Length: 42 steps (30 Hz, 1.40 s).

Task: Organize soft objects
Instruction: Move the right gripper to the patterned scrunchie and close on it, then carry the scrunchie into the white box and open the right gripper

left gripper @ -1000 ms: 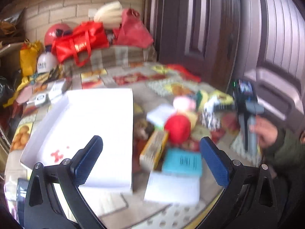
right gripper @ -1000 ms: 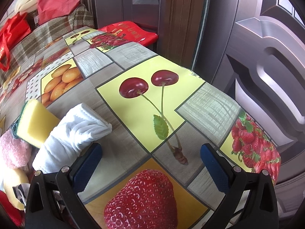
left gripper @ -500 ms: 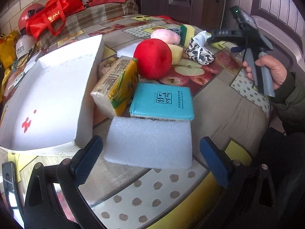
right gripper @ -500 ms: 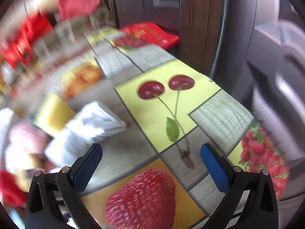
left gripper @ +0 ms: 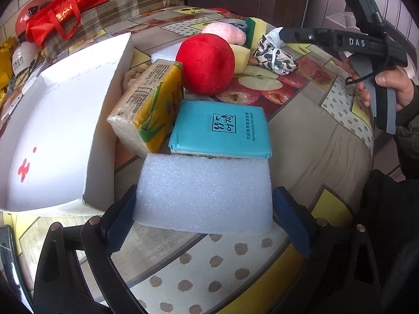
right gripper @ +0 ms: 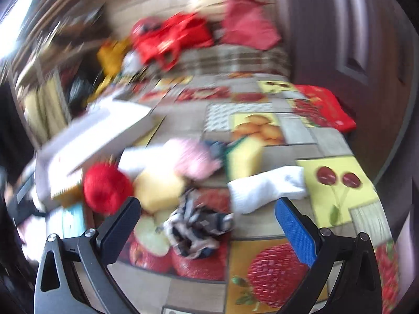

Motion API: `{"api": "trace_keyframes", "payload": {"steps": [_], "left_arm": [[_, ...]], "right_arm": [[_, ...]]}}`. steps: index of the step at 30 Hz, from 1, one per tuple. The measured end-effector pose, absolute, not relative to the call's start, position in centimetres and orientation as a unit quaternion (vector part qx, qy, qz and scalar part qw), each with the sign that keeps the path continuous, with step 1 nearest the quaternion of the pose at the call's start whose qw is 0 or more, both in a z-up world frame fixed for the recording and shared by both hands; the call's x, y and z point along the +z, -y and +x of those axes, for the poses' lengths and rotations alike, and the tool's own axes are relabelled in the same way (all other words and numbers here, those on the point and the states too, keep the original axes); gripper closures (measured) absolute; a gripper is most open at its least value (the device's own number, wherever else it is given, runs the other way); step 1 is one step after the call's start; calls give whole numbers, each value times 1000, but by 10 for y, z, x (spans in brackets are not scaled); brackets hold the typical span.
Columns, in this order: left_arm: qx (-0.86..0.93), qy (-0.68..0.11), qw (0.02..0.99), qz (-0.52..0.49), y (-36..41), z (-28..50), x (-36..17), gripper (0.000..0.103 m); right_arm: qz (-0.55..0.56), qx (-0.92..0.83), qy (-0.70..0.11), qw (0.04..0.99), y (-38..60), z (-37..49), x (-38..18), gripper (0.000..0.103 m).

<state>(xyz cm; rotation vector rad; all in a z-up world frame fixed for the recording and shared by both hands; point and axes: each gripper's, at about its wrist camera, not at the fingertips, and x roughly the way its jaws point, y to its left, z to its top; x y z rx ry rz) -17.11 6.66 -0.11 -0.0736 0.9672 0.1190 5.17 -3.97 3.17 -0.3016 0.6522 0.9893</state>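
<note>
My left gripper [left gripper: 203, 225] is open with a white foam block [left gripper: 204, 191] between its pads, lying on the table. Behind it lie a teal tissue pack [left gripper: 222, 130], a yellow tissue pack [left gripper: 152, 107], a red plush apple [left gripper: 205, 62], a pink fluffy thing [left gripper: 225, 32], a yellow sponge [left gripper: 255, 30] and a patterned cloth [left gripper: 275, 55]. A white open box [left gripper: 60, 120] stands at the left. My right gripper [right gripper: 208, 225] is open above the patterned cloth [right gripper: 199, 230]; a white rolled sock [right gripper: 267, 187] lies beyond it. The right wrist view is blurred.
The table has a fruit-print oilcloth [left gripper: 314, 136] with its near edge close to my left gripper. Red bags [left gripper: 57, 18] and a helmet [left gripper: 26, 26] sit at the back on a checked cloth. Dark doors stand at the right. The right hand-held gripper shows in the left wrist view [left gripper: 366, 39].
My left gripper has moved forward and down so the foam block now sits between its pads. My right gripper has swung left, from the cherry print toward the pile of soft things.
</note>
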Motion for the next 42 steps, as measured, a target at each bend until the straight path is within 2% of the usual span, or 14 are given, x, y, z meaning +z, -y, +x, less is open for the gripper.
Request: {"api": "trace_keyframes", "payload": {"steps": [2, 6, 11, 13, 14, 18, 24, 28, 31, 35, 42], "left_arm": [[58, -465, 883, -35, -67, -171, -1, 4], [61, -462, 884, -38, -68, -171, 0, 6], [64, -464, 883, -40, -69, -167, 2, 6], [63, -465, 882, -38, -68, -164, 1, 6], [64, -467, 881, -36, -68, -162, 0, 11], [57, -459, 886, -28, -64, -165, 1, 12], [74, -403, 911, -37, -67, -185, 20, 12], [115, -289, 949, -45, -84, -209, 52, 12], [191, -210, 959, 8, -89, -223, 64, 12], [227, -165, 960, 12, -101, -234, 69, 12], [247, -153, 956, -30, -122, -244, 66, 12]], "right_arm": [[-173, 474, -314, 804, 30, 48, 22, 3], [-210, 467, -341, 788, 21, 46, 3, 18], [-214, 454, -364, 785, 14, 56, -8, 30], [-216, 455, -367, 782, 13, 55, -10, 41], [-218, 456, -368, 781, 13, 55, -11, 47], [-208, 463, -360, 783, 19, 52, -6, 55], [-138, 482, -292, 815, 46, 40, 30, 56], [-59, 495, -217, 839, 61, 25, 57, 55], [-24, 494, -171, 852, 64, 8, 56, 55], [-38, 500, -128, 856, 57, -13, 54, 55], [-45, 533, -108, 838, 37, -38, 56, 55]]}}
